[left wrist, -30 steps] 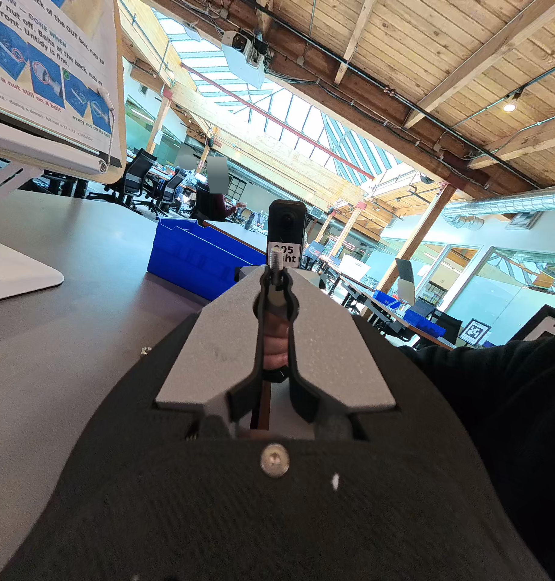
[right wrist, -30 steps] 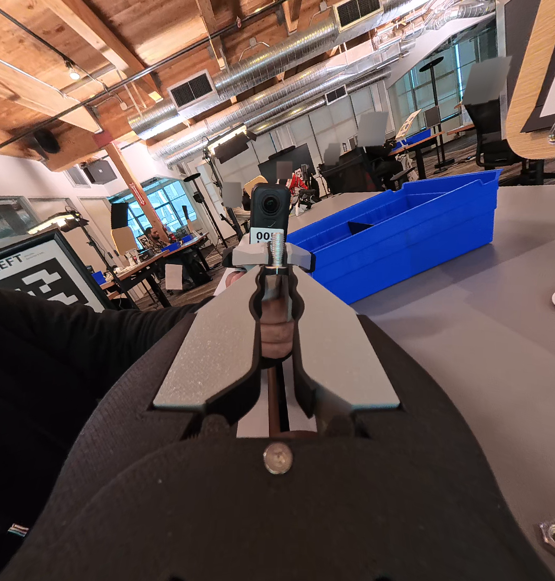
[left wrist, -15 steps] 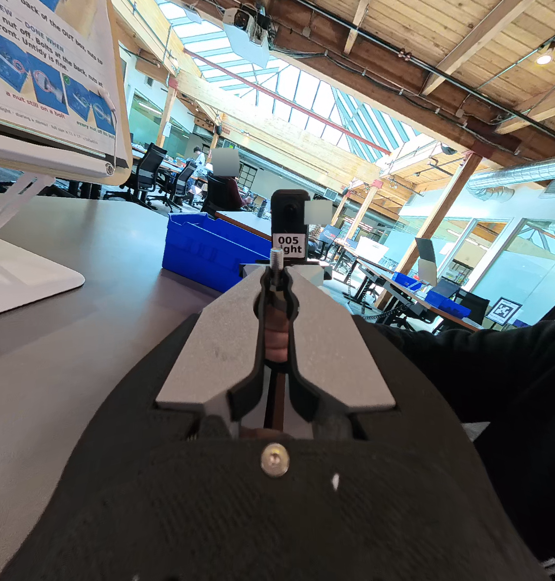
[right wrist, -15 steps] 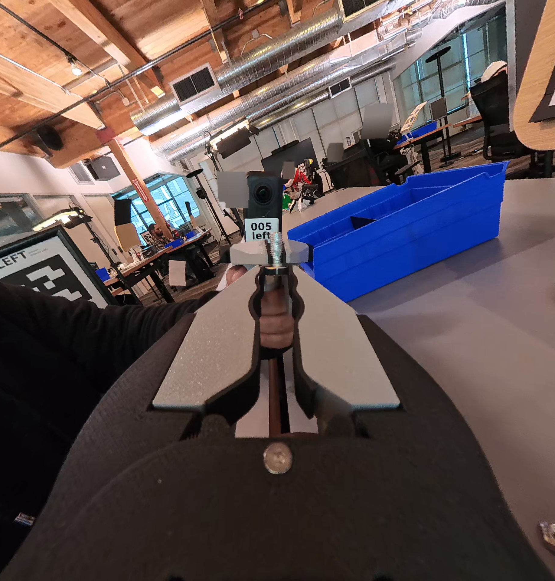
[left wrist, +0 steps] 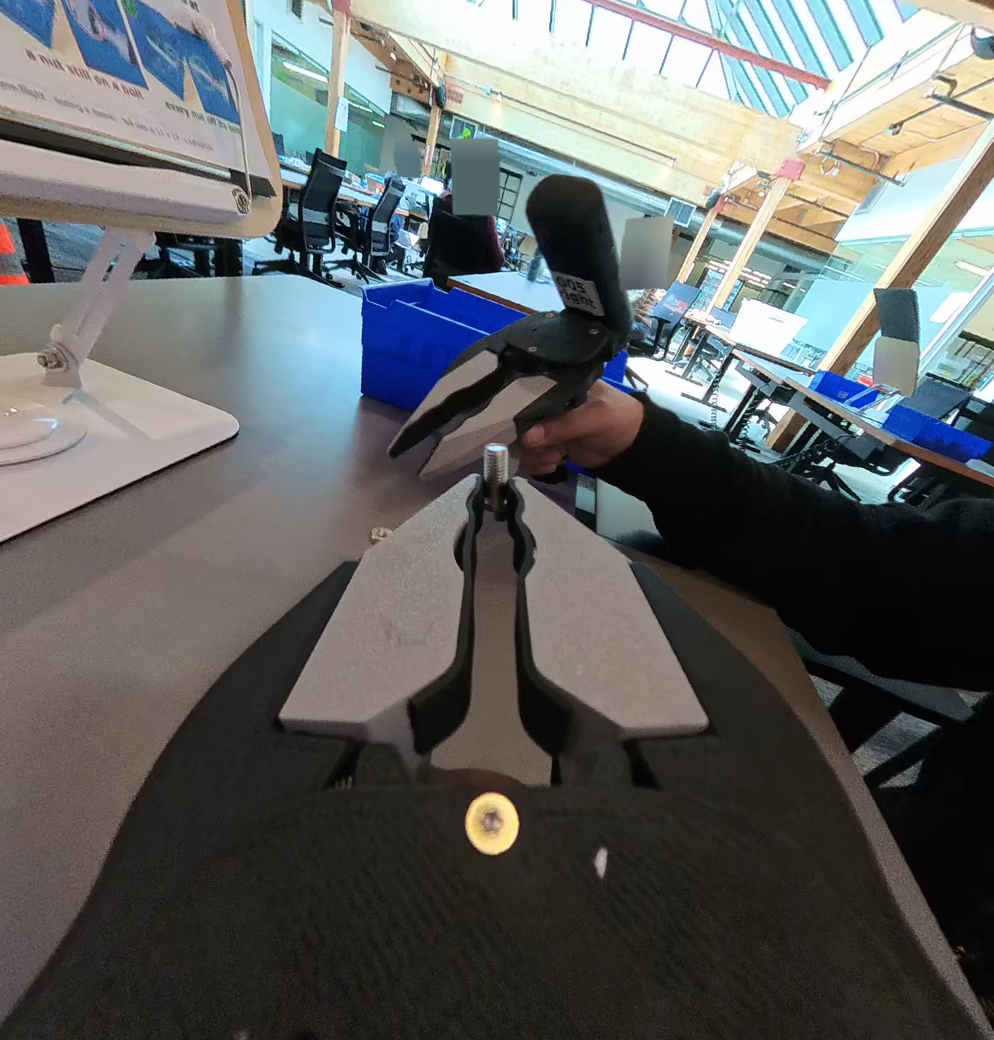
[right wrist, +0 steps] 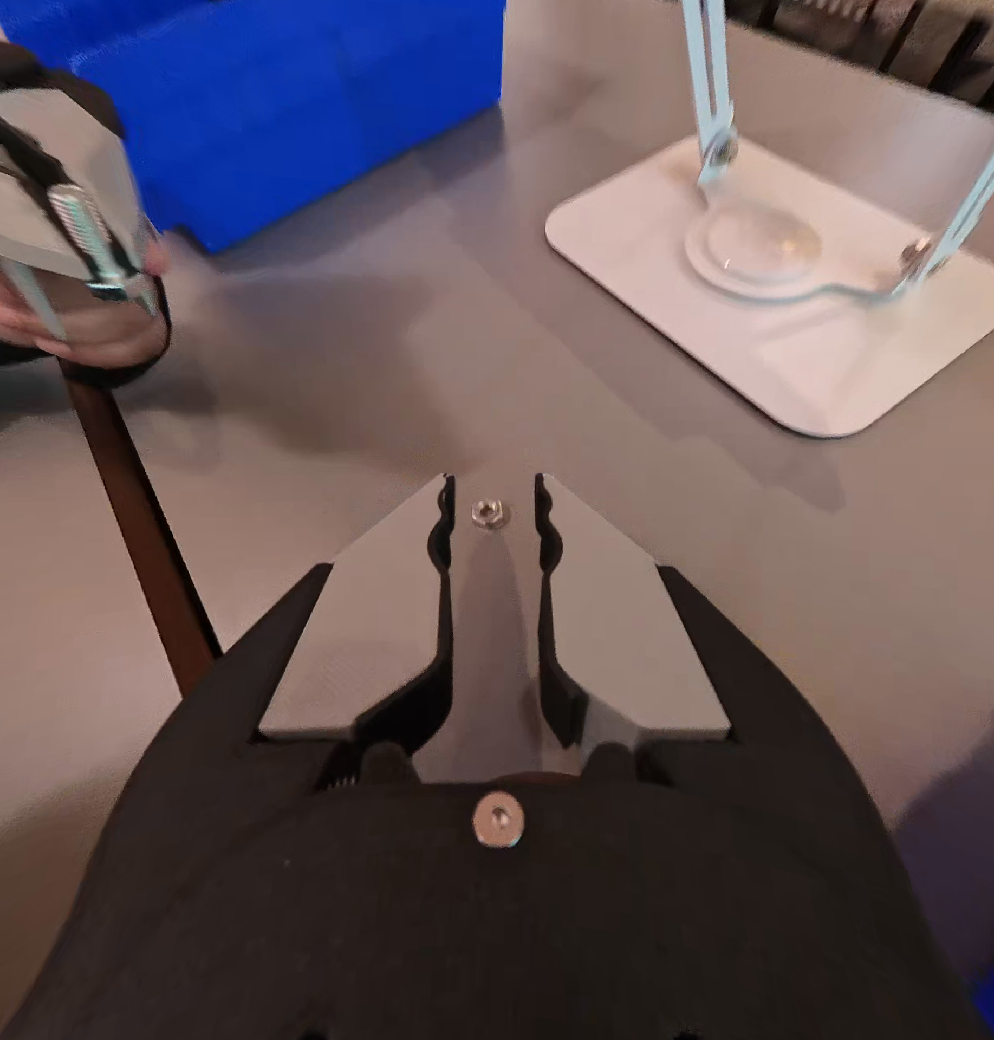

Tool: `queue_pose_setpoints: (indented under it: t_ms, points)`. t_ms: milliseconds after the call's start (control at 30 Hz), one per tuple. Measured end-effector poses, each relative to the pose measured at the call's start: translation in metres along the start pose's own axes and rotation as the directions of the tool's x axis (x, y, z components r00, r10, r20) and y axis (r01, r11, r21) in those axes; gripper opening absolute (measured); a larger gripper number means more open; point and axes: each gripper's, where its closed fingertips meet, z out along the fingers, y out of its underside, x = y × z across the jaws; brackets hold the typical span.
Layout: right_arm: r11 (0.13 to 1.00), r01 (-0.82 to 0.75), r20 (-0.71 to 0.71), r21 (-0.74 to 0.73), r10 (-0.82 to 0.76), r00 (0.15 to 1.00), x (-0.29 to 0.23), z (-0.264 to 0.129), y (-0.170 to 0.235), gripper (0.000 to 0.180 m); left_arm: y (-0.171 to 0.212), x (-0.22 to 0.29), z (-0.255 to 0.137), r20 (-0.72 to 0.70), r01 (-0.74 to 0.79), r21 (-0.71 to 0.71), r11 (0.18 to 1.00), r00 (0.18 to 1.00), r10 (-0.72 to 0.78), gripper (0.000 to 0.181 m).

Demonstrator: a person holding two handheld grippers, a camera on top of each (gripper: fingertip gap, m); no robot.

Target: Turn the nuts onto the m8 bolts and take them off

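The left gripper (left wrist: 495, 495) was clamped on an M8 bolt (left wrist: 495, 473), its threaded end standing clear beyond the fingertips. In the right wrist view that same gripper (right wrist: 97, 264) showed at the upper left, blurred, with the bolt (right wrist: 86, 231) pinched between its fingers and a hand (right wrist: 83, 332) below it, above the table's edge.

The right gripper (right wrist: 493, 484) pointed steeply down at the grey table (right wrist: 370, 366) with its jaws parted to a moderate gap — holding nothing. A single nut (right wrist: 487, 514) lay flat on the tabletop, seen in that gap between the fingertips and touching neither; how far above it the tips stood could not be told. In the left wrist view the right gripper (left wrist: 427, 450) tilted down toward the table just beyond the bolt, held by a hand (left wrist: 581, 433) in a dark sleeve, and the nut (left wrist: 379, 534) showed small on the table just left of the left gripper's fingertips.

A blue bin (left wrist: 421, 343) stood toward the far edge of the table, well apart from the nut. A white stand base (right wrist: 776, 281) sat off to the nut's far right in the right wrist view — its thin metal arms rising out of the picture — and the left wrist view showed it carrying a tilted instruction board (left wrist: 117, 84).
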Motion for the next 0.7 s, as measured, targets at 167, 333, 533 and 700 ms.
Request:
queue_pose_setpoints:
  t_ms: [167,333,533,700]
  points:
    - [0.994,-0.045,0.015,-0.104,0.047,0.999,-0.002,0.017,0.021,0.032,0.004,-0.002,0.002,0.006,0.01,-0.014,1.0,1.0,-0.01,0.004]
    - [0.984,0.071,-0.026,-0.166,-0.076,0.997,0.0,0.027,0.031,0.031,0.012,0.001,0.004,-0.022,0.016,-0.051,0.999,1.0,-0.017,0.005]
    - [0.98,0.088,-0.008,-0.18,-0.09,0.996,-0.002,0.035,0.034,0.026,0.014,0.002,0.004,-0.031,0.019,-0.06,0.998,0.999,-0.021,0.004]
    - [0.981,0.076,-0.001,-0.177,-0.078,0.997,-0.002,0.036,0.033,0.011,0.017,0.001,0.006,-0.03,0.02,-0.07,0.997,0.999,-0.023,0.005]
